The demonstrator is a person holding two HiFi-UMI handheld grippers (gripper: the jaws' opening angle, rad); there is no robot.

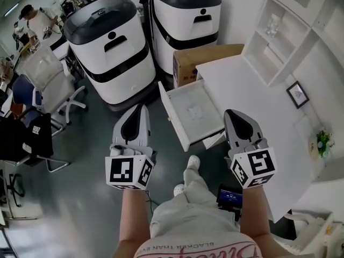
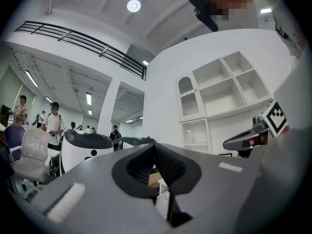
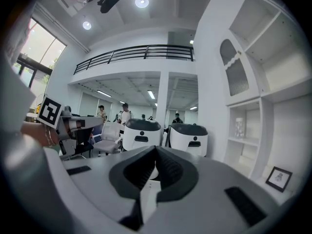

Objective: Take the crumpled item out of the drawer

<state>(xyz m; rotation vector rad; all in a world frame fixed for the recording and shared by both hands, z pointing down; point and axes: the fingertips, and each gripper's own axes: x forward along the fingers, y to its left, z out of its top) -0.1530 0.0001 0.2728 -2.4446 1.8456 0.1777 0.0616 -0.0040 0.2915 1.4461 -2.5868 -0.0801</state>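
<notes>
The white drawer point(image 1: 171, 112) stands pulled open from the white desk point(image 1: 258, 95), below and ahead of me. A small pale crumpled item point(image 1: 194, 110) lies on its floor near the middle. My left gripper point(image 1: 141, 107) hovers left of the drawer over the grey floor, jaws together with nothing between them. My right gripper point(image 1: 231, 113) hangs just right of the drawer, above the desk's edge, also shut and empty. Both point forward and level: the left gripper view point(image 2: 155, 146) and the right gripper view point(image 3: 156, 149) look across the room, not into the drawer.
Two large white-and-black machines point(image 1: 110, 47) point(image 1: 185, 20) stand beyond the drawer, with a cardboard box point(image 1: 207, 61) beside the desk. A white shelf unit point(image 1: 285, 36) and a small picture frame point(image 1: 297, 94) are at the right. An office chair point(image 1: 51, 85) and people are at the far left.
</notes>
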